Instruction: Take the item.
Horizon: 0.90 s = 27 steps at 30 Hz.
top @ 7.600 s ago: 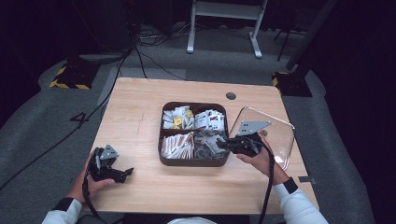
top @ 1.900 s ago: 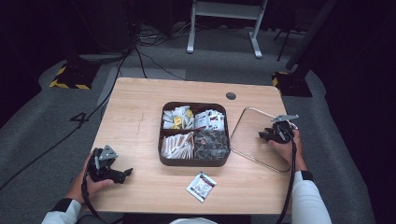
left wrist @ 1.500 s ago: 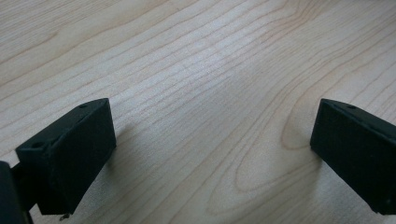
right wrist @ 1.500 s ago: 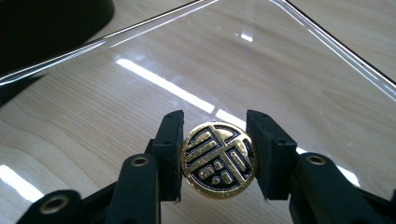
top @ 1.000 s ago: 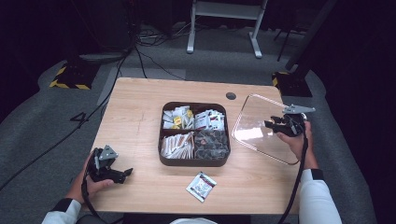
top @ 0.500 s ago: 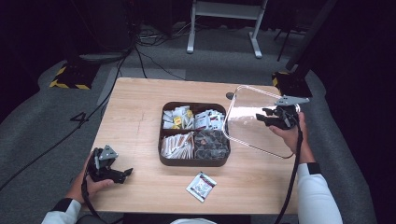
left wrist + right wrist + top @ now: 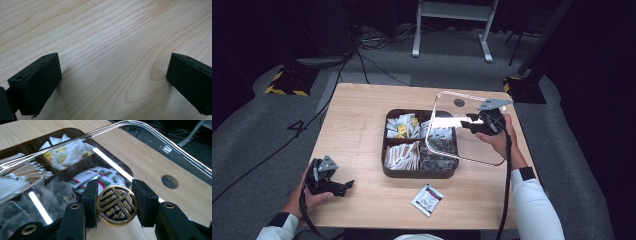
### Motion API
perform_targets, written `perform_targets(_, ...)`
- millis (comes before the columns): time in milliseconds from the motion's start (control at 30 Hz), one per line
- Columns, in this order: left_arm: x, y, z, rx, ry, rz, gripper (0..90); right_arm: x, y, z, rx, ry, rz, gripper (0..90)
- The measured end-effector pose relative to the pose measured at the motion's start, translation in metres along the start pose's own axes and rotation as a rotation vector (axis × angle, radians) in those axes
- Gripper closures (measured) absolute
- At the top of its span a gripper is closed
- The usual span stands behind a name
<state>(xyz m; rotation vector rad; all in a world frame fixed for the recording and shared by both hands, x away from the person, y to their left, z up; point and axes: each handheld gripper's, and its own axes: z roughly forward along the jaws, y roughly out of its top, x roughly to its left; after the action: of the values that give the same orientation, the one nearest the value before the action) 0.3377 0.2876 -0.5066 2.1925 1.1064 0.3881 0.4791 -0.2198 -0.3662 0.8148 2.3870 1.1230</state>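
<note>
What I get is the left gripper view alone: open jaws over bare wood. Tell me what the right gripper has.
Observer: The right gripper is shut on the gold knob of a clear lid.
Operator: Give me the lid's position.
Observer: It is held tilted over the right half of the brown compartment tray.
Operator: Report anything loose on the table.
Observer: One sachet lies in front of the tray.
</note>
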Motion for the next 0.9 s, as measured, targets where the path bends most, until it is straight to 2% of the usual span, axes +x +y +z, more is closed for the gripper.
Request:
perform_targets(500, 0.000, 0.000, 0.000, 0.000, 0.000, 0.000, 0.2, 0.048, 0.026, 0.063, 0.041, 0.105, -0.056, 58.6)
perform_targets(900, 0.000, 0.000, 0.000, 0.000, 0.000, 0.000, 0.2, 0.069, 0.030, 0.094, 0.077, 0.153, -0.087, 58.6)
